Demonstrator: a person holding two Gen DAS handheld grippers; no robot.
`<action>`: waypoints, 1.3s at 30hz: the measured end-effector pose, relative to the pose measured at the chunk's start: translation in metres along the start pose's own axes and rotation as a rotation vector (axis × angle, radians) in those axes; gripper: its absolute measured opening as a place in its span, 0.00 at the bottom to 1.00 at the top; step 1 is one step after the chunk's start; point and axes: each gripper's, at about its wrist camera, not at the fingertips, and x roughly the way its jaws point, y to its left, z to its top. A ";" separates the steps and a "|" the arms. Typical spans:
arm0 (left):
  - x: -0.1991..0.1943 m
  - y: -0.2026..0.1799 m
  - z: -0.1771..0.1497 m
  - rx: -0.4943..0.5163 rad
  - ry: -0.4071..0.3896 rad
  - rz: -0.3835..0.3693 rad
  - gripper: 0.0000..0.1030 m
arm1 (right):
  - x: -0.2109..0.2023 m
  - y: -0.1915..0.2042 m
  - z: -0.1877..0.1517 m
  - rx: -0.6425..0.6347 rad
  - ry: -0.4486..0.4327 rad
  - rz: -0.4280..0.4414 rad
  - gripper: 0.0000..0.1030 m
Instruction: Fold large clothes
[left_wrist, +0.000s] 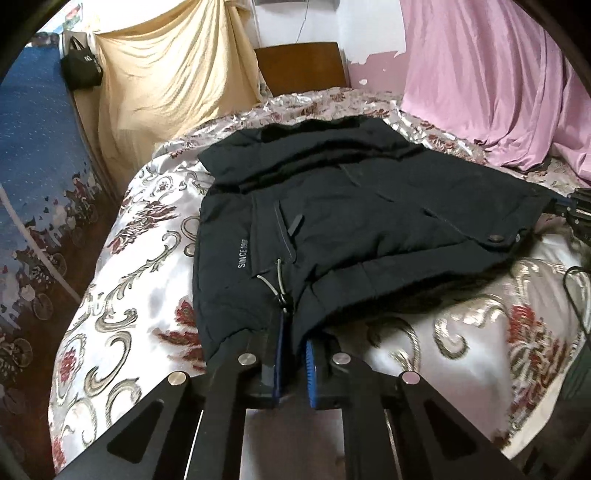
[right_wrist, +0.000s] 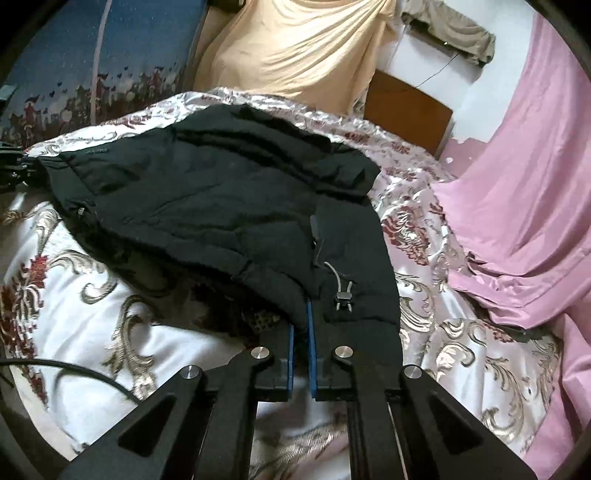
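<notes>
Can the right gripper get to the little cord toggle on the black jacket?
Probably yes. The cord toggle lies on top of the black jacket, just right of the right gripper, with nothing over it. But that gripper is shut on the jacket's edge, so it would need to let go first.

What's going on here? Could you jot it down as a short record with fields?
garment: black jacket, partly folded
surface: floral bedspread
left gripper: shut on the jacket's near edge
right gripper: shut on the jacket's near edge
detail: drawcord toggle beside the right gripper
backdrop: pink sheet, cream sheet
</notes>
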 end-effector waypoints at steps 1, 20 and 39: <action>-0.007 0.000 -0.002 -0.002 -0.006 -0.005 0.09 | -0.005 0.001 -0.002 0.005 -0.005 0.000 0.05; -0.074 0.011 0.034 -0.071 -0.090 -0.015 0.08 | -0.089 -0.018 0.010 0.147 -0.129 0.003 0.04; -0.020 0.051 0.175 -0.101 -0.248 0.049 0.06 | -0.020 -0.054 0.158 0.197 -0.310 -0.117 0.04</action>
